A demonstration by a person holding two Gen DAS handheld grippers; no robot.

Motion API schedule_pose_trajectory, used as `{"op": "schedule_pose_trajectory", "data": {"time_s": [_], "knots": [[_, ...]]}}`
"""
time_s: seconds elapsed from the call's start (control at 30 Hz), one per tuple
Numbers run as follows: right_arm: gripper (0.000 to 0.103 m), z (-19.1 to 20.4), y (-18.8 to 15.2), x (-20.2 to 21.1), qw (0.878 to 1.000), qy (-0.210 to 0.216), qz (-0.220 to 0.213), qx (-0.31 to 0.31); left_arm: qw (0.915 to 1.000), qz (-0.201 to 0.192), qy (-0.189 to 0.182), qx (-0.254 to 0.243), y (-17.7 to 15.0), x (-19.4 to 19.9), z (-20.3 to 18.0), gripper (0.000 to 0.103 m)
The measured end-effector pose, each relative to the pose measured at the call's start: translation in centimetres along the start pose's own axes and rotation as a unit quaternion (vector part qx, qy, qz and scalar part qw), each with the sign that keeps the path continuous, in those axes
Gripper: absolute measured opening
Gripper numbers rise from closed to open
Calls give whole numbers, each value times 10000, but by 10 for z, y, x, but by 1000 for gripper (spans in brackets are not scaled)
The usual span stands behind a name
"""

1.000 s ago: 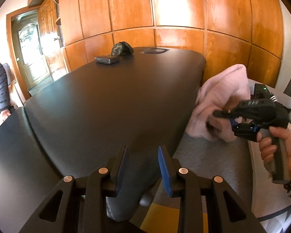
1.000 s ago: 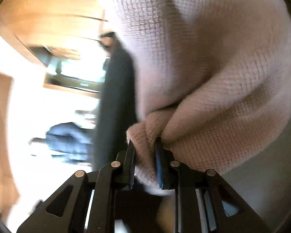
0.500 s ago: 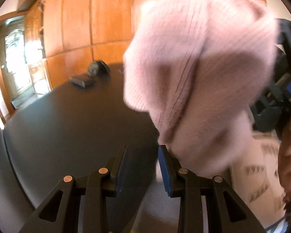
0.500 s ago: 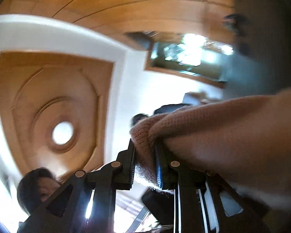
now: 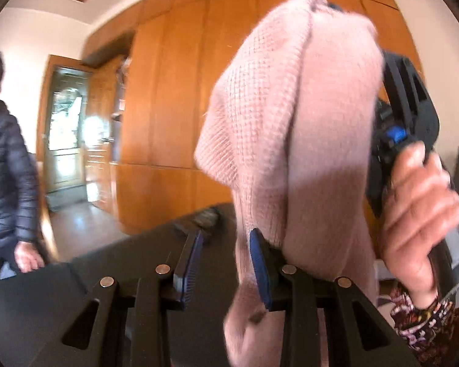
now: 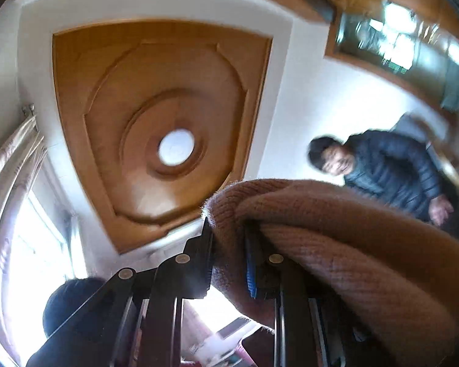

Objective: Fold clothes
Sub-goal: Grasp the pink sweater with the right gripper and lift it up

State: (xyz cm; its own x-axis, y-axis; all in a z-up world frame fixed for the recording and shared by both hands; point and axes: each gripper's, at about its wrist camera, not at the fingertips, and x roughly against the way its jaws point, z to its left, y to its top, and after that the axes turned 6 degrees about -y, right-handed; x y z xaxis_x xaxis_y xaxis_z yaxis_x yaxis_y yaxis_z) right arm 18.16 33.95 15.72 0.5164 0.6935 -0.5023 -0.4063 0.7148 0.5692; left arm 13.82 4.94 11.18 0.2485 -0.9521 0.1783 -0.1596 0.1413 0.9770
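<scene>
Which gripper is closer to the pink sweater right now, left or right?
Right. The right gripper is shut on a fold of the pink sweater, holding it up. The left gripper is open just below, the cloth brushing one finger but not clamped.

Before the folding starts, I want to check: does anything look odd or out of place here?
Yes. The pink sweater hangs bunched in the air from the shut right tongs, not spread on the black table. The left tongs stand open, fabric brushing one finger.

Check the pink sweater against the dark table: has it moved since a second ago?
Yes. The pink sweater has gone up: it was bunched beside the dark table, and now hangs high above it, shut in the right hand-held gripper and draped against the open left hand-held gripper.
</scene>
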Motion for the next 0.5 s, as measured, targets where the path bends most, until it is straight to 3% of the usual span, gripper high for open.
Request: {"op": "schedule_pose_trajectory", "data": {"time_s": [0.13, 0.27, 0.37, 0.5], "knots": [[18, -4, 53, -127, 9984, 288, 480, -81, 9949, -385, 928, 118, 31, 64, 43, 33], [18, 0, 65, -243, 9946, 587, 858, 40, 9763, -665, 2049, 221, 47, 127, 85, 36], [19, -16, 59, -309, 9924, 497, 1125, 36, 9662, -391, 2512, 437, 36, 150, 116, 36], [19, -81, 19, -338, 9860, -193, 1600, -424, 9536, 177, 2814, 1051, -1, 146, 161, 36]]}}
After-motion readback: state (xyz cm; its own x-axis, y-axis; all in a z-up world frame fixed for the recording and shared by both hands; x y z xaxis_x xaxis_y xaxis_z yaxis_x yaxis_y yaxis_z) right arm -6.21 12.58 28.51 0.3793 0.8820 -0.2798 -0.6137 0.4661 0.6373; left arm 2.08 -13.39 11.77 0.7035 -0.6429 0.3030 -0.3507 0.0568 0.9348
